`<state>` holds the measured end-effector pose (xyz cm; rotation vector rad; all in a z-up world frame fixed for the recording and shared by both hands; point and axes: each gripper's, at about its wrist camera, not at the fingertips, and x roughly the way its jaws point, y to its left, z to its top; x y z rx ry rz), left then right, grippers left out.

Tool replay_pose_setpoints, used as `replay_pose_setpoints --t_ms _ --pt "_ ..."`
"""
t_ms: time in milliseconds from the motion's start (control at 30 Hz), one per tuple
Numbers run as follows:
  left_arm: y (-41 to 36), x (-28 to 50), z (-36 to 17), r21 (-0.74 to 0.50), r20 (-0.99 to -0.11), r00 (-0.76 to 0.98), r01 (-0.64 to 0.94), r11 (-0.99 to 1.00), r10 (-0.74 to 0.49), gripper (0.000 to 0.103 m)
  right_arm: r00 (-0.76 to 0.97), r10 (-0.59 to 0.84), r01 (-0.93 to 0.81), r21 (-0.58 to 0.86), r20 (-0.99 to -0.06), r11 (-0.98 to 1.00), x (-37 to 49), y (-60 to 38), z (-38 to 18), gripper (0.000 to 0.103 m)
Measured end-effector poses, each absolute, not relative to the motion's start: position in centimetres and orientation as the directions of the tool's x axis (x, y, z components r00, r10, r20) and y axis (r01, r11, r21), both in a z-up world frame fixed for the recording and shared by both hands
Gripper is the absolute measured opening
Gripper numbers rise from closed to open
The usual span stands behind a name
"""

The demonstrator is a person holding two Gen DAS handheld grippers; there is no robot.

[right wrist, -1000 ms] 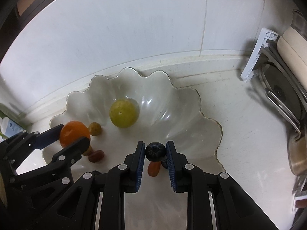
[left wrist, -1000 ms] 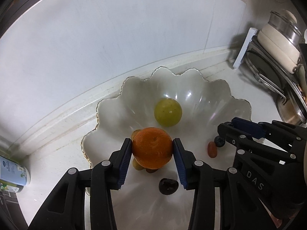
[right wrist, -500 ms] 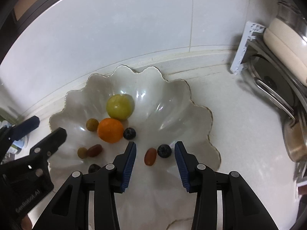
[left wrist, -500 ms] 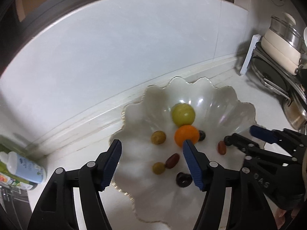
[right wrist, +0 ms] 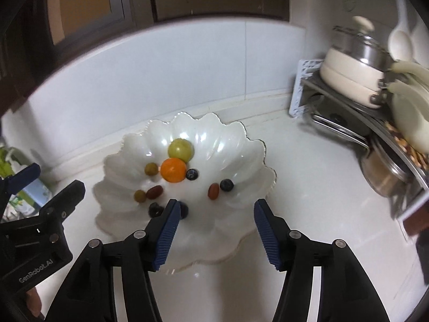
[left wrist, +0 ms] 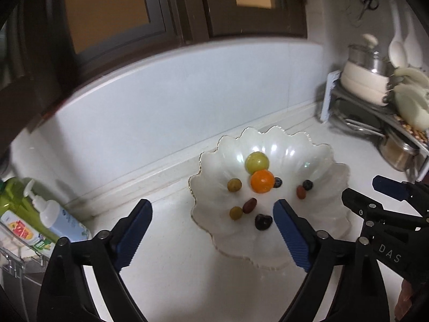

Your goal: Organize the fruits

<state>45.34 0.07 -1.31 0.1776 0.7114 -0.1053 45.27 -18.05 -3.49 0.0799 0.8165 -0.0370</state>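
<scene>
Left wrist view, near to far: the left gripper (left wrist: 211,216) stood wide apart with nothing between its blue pads, its jaws having just been opening; its right fingertip (left wrist: 281,209) overlapped the near rim of the scalloped white bowl (left wrist: 329,214), while the left one hung over bare white counter (left wrist: 166,268). The right gripper (left wrist: 367,187) entered from the right edge, beside the bowl.

Right wrist view: the right gripper (right wrist: 214,209) stood partly spread and empty, its jaws likewise having just been opening, above the near half of the bowl (right wrist: 241,161). The left gripper (right wrist: 51,179) showed at the left edge.

All the fruit lay inside the bowl. Nearest were a dark cherry (left wrist: 263,222), a small yellow-green fruit (left wrist: 236,212) and a reddish-brown one (left wrist: 250,205) touching it. To the right lay a red oblong fruit (left wrist: 301,191) with a blueberry (left wrist: 307,185) just beside it. Farther in, the orange (left wrist: 262,181) rested against the green fruit (left wrist: 256,162), with another blueberry (left wrist: 277,182) at its right.

At the left stood a pump bottle (left wrist: 53,217); at the far right, a rack with a lidded pot (left wrist: 367,80).
</scene>
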Motion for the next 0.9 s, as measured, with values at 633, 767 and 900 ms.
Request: replay_pose_setpoints --t_ms 633,767,900 --pt "1.6 25.8 4.1 0.083 -0.476 0.879 0.073 0.994 -0.025 0.103 0.842 -0.018 0.040 0.029 -0.540 0.999 25.4 -15.9 2.4 0.079" --pt "1.5 21.1 4.8 0.070 -0.456 0.890 0.065 0.995 -0.026 0.103 0.855 -0.014 0.037 0.034 -0.519 0.999 21.2 -16.1 2.8 0.084" --pt "1.2 17.0 5.2 0.076 -0.433 0.901 0.060 0.995 -0.021 0.103 0.871 -0.028 0.049 0.030 -0.491 0.998 16.7 -16.3 3.2 0.084"
